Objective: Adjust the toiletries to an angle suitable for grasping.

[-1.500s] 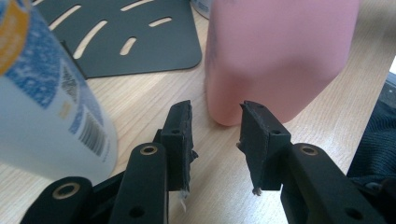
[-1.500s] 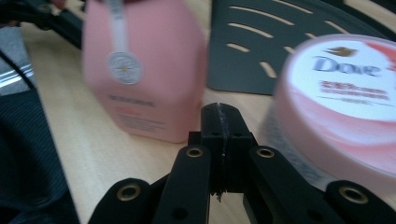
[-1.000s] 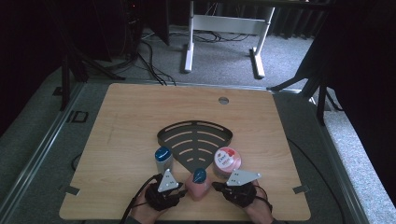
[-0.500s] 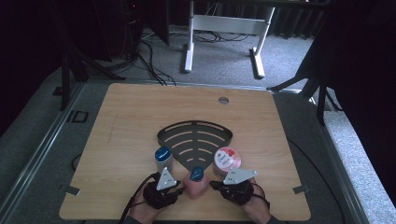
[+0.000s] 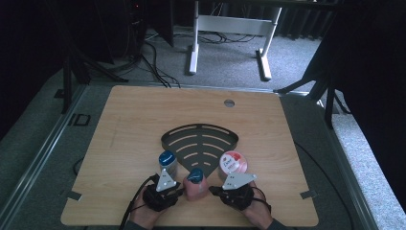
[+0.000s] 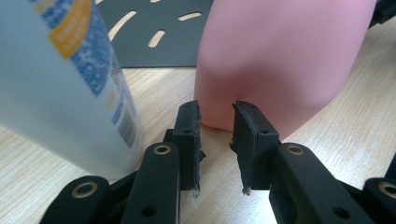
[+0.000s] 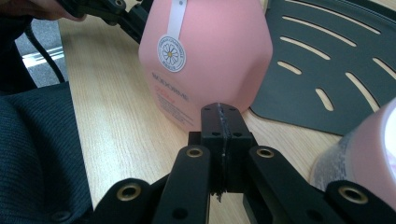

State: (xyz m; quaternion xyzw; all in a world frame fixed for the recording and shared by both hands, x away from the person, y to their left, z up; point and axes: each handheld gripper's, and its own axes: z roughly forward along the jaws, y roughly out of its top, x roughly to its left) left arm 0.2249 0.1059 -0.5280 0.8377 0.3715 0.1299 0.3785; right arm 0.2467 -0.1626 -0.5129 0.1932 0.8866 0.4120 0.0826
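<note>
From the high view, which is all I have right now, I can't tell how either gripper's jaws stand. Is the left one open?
Observer: Yes. In the left gripper view the left gripper is open a little, with nothing between its jaws; the pink bottle stands just beyond the tips.
Operator: And the right one?
Observer: The right gripper is shut, jaws pressed together on nothing, tips close in front of the pink bottle.
Operator: Any label on that bottle?
Observer: The right gripper view shows a round daisy sticker on it, with pale lettering below.
Operator: What's on the blue-capped bottle?
Observer: The white bottle carries blue and orange print and a barcode.
</note>
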